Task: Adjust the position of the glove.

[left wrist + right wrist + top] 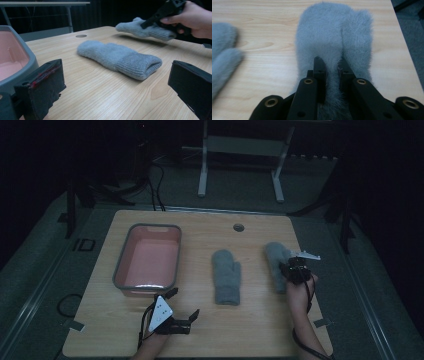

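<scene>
Two grey mittens are on a wooden table (250,330). One mitten (226,277) lies flat mid-table, also seen in the left gripper view (117,58). My right gripper (295,270) is shut on the cuff end of the other mitten (275,255) at the table's right side. In the right gripper view its jaws pinch a fold of the mitten's fleece (332,32). In the left gripper view this mitten (140,28) hangs slightly off the wood, with a shadow under it. My left gripper (184,303) rests open near the front edge, with nothing between its jaws.
A grey-rimmed pink basin (120,265) stands at the table's left, just beyond the left gripper, its wall close in the left gripper view (22,62). A round cable hole (238,227) is near the far edge. A white table frame (202,170) stands behind.
</scene>
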`<state>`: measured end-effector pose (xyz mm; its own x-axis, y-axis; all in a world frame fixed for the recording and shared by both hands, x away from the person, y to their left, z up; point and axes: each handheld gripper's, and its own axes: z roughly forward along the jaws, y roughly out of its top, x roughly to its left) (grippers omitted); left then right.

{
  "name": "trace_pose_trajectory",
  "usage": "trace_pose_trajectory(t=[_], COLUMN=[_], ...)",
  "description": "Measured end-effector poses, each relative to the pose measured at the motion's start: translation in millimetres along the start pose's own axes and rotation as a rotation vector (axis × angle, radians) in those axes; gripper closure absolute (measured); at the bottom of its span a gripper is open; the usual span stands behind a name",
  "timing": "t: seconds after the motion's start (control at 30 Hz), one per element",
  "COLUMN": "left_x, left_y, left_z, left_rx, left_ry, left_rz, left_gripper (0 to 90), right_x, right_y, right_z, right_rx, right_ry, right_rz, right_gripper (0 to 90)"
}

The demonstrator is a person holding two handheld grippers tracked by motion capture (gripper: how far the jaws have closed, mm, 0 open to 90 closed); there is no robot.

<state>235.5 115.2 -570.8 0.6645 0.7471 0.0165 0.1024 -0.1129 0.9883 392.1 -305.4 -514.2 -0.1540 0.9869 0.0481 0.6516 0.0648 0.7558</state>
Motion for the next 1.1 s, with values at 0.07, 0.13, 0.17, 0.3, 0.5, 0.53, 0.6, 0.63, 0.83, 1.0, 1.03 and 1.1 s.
trace_pose_trajectory(t=[0.07,0.13,0.17,0.3,0.5,0.53,0.6,0.63,0.83,1.0,1.03,1.1], left_x=[-0.2,-0.2,-0.4,-0.4,0.3,0.4,0.1,-0.1,0.3,0.5,0.5,0.6], left_y=[0.0,0.0,0.0,0.0,0.1,0.1,0.1,0.1,0.1,0.1,0.1,0.1], left_z=[0.0,0.0,0.0,0.1,0.1,0.2,0.2,0.2,0.1,0.1,0.1,0.1], left_rx=[0.000,0.000,0.000,0.000,0.003,0.002,0.001,0.000,0.001,0.003,0.003,0.004], left_ry=[0.001,0.001,0.000,0.000,0.000,-0.001,-0.001,-0.001,0.000,0.000,0.000,0.000], left_rz=[0.001,0.002,0.002,0.002,-0.002,-0.003,-0.001,-0.001,-0.002,-0.003,-0.003,-0.004], left_gripper=[0.9,0.9,0.9,0.9,0.9,0.9,0.9,0.9,0.9,0.9,0.9,1.0], right_x=[2.2,3.9,4.8,8.3,5.0,5.0,3.6,3.2,1.6,-2.7,-4.0,-4.6], right_y=[-6.0,-8.9,-11.5,-28.1,-40.6,-40.9,-42.5,-42.9,-31.6,-25.1,-25.3,-27.9], right_z=[-9.2,-13.4,-16.1,-14.4,-1.5,-1.1,-0.5,-0.7,-17.4,-17.8,-15.0,-9.3], right_rx=[-0.007,-0.014,-0.016,0.026,0.044,0.041,0.036,0.033,-0.033,-0.030,-0.018,-0.001], right_ry=[-0.009,-0.023,-0.026,-0.033,-0.033,-0.025,-0.019,-0.015,0.042,0.079,0.091,0.104], right_rz=[0.026,0.027,0.037,0.039,0.062,0.073,0.075,0.079,-0.011,-0.112,-0.113,-0.108], right_gripper=[81.0,80.9,80.9,80.6,79.1,78.9,77.9,75.9,49.8,47.0,45.4,45.3])
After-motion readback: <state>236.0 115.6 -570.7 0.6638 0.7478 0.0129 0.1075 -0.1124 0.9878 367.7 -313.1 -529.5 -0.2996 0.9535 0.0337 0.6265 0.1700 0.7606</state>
